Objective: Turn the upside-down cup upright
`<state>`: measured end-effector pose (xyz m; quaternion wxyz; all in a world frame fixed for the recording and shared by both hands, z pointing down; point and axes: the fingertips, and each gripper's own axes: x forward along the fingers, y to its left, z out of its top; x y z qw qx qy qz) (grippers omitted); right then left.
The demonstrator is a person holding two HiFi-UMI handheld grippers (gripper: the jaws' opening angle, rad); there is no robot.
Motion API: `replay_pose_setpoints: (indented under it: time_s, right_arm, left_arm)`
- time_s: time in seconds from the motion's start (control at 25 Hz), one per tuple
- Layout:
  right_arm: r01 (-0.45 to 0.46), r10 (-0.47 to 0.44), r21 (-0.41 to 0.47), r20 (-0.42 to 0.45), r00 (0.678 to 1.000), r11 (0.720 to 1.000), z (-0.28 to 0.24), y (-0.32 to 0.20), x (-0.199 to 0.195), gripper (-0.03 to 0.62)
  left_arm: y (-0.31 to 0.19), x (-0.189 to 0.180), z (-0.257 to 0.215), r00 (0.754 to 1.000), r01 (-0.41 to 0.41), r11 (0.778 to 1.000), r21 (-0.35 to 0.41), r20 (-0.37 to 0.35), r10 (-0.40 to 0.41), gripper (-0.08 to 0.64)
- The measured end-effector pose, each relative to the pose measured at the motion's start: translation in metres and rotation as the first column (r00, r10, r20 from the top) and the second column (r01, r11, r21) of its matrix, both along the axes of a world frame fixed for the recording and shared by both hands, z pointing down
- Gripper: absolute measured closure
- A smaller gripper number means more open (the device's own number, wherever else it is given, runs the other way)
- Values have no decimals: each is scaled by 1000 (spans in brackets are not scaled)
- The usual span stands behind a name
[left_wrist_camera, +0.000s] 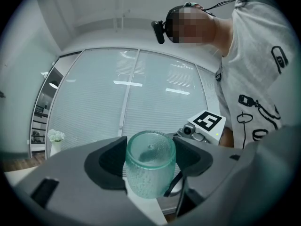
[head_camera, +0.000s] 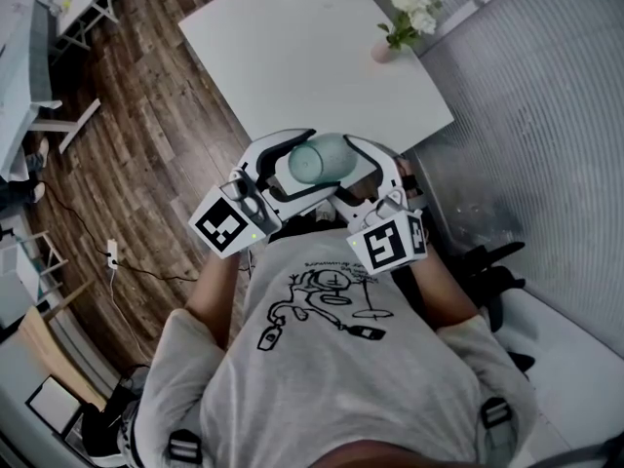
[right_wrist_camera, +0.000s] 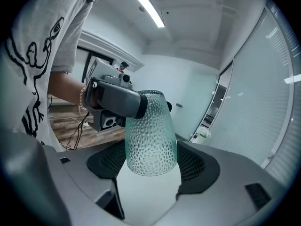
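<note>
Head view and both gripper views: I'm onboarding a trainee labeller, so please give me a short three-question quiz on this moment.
1. What sits between the left gripper's jaws?
2. Which of these stands on the white table? A a vase of flowers; B a kettle; C a laptop.
3. True or false: the cup rests on the table.
Key: 1 the teal cup; 2 A; 3 false, the left gripper and right gripper hold it up off the table.
</note>
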<state>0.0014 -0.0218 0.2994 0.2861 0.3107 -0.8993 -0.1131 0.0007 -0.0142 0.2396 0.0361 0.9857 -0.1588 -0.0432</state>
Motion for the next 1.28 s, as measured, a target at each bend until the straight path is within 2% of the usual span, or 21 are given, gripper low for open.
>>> replay_pose_setpoints:
  time_s: [0.32,0.88,1.28]
  right_arm:
    - [-5,11,-51,119,993,999,17,2,3,242]
    - [3,35,-177,212,977,984,62,-2,3,242]
    - [22,32,-218,238,971,976,91,-11,2,242]
  left_arm:
    - [-2,8,10,1000,-2,1000,-13,29,3,252]
    - [-10,17,52,996,5,998,-63,85,1,253]
    - [-20,19,81,994,8,997,-72,110,0,253]
